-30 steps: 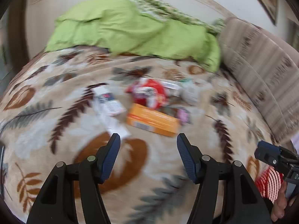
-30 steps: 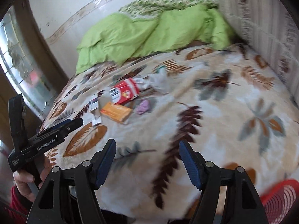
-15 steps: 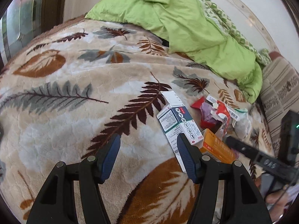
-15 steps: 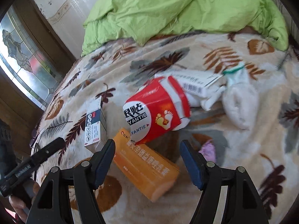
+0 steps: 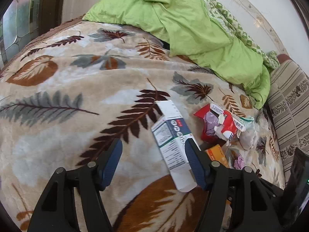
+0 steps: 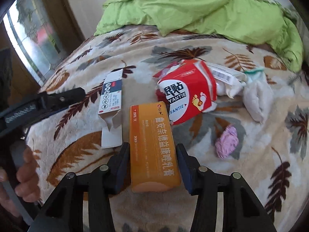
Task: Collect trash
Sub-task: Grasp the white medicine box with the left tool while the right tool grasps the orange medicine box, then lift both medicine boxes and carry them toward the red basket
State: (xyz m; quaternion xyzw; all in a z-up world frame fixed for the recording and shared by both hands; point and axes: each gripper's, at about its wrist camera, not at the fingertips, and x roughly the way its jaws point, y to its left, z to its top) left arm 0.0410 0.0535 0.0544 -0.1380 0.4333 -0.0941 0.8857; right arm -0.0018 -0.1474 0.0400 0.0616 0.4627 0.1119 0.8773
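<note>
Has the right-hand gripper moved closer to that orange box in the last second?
Yes. The right gripper came forward over the leaf-print blanket; its fingers now straddle the orange box, which earlier lay far ahead.

Orange box (image 6: 154, 147), crumpled red carton (image 6: 188, 94), opened white box (image 6: 111, 104) lie flat, close together.

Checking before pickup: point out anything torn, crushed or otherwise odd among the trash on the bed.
The white-and-blue carton has its end flaps torn open and splayed. The red carton is crumpled, with its end ripped. The orange box, between the right hand-held gripper's open jaws, looks intact.
</note>
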